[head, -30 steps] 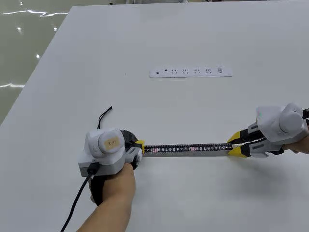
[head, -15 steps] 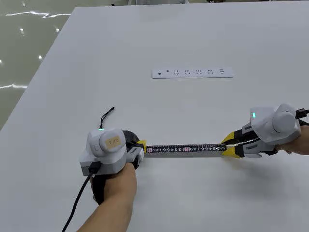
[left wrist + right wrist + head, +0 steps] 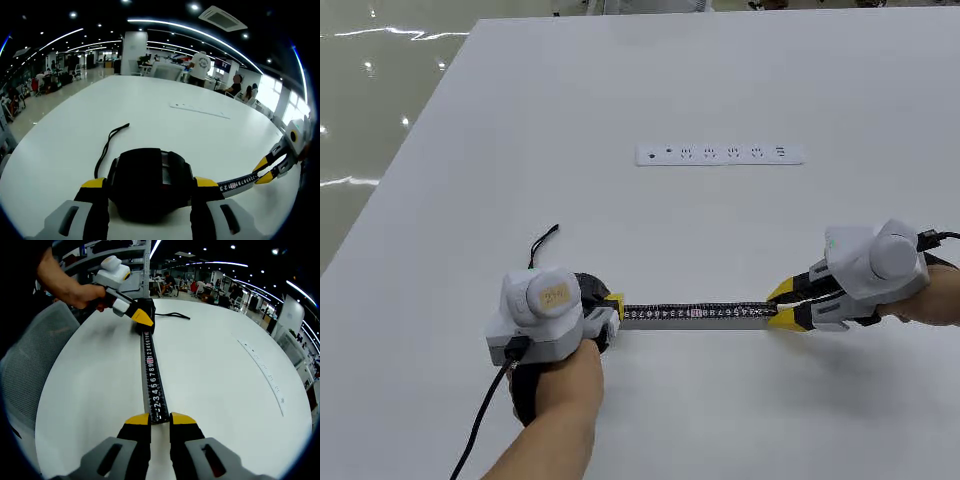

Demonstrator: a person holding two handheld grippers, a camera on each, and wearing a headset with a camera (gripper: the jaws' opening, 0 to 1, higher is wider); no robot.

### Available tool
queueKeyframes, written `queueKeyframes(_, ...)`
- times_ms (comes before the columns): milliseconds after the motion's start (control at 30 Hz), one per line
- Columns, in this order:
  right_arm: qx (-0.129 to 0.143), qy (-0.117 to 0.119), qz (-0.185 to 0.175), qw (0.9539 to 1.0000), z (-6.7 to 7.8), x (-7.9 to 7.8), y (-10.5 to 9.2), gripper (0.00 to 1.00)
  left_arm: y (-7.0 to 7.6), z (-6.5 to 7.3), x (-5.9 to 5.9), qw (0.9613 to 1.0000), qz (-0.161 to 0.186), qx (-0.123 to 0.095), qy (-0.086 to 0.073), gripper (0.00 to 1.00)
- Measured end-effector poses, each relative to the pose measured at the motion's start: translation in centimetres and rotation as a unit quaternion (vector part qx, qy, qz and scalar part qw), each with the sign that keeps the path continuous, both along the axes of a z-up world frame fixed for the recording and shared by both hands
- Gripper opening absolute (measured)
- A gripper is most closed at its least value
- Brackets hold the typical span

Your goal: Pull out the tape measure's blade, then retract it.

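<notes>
A white power strip (image 3: 719, 154) lies flat in the upper middle of the head view, well apart from the work, and it shows as a thin pale bar at the upper right of the left gripper view (image 3: 199, 109) and along the right of the right gripper view (image 3: 262, 371). The white table (image 3: 620, 100) spreads across the frame, with glossy floor (image 3: 370, 100) at the upper left. A black cable (image 3: 485, 410) runs from the left gripper's body towards the bottom edge. In the right gripper view a grey mesh chair (image 3: 30, 365) stands at the left edge.

The tape measure (image 3: 588, 288) sits on the table in the lower left of the head view; its case is black, rounded and half hidden behind the left gripper (image 3: 612, 300). A thin black strap (image 3: 542, 243) trails from it towards the upper left. In the left gripper view (image 3: 150, 182) the yellow-tipped jaws are clamped on either side of the case (image 3: 150, 165).

The blade (image 3: 698, 312) lies drawn out, straight and flat on the table, dark with pale numerals and one red mark, and runs rightward to the right gripper (image 3: 780, 305). In the right gripper view the blade (image 3: 151, 375) runs up the middle, and the right gripper (image 3: 160, 419) has its yellow tips pinched on the blade's near end
</notes>
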State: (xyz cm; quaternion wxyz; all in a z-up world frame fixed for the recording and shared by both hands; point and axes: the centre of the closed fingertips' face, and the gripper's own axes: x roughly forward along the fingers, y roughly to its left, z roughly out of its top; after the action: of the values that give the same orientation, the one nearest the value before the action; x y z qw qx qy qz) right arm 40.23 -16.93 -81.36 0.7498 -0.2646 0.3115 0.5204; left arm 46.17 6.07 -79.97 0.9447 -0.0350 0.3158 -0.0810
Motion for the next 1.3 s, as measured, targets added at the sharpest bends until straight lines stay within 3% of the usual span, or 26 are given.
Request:
queueKeyframes(867, 0.013, 0.003, 0.008, 0.9999, -0.1, 0.4, 2.7, 0.12, 0.0, 0.0, 0.0, 1.0, -0.001, -0.002, 0.005, 0.63)
queueKeyframes(1300, 0.014, 0.002, 0.006, 0.9999, -0.3, 0.9, 3.0, 0.12, 0.0, 0.0, 0.0, 1.0, -0.002, -0.002, 0.005, 0.63)
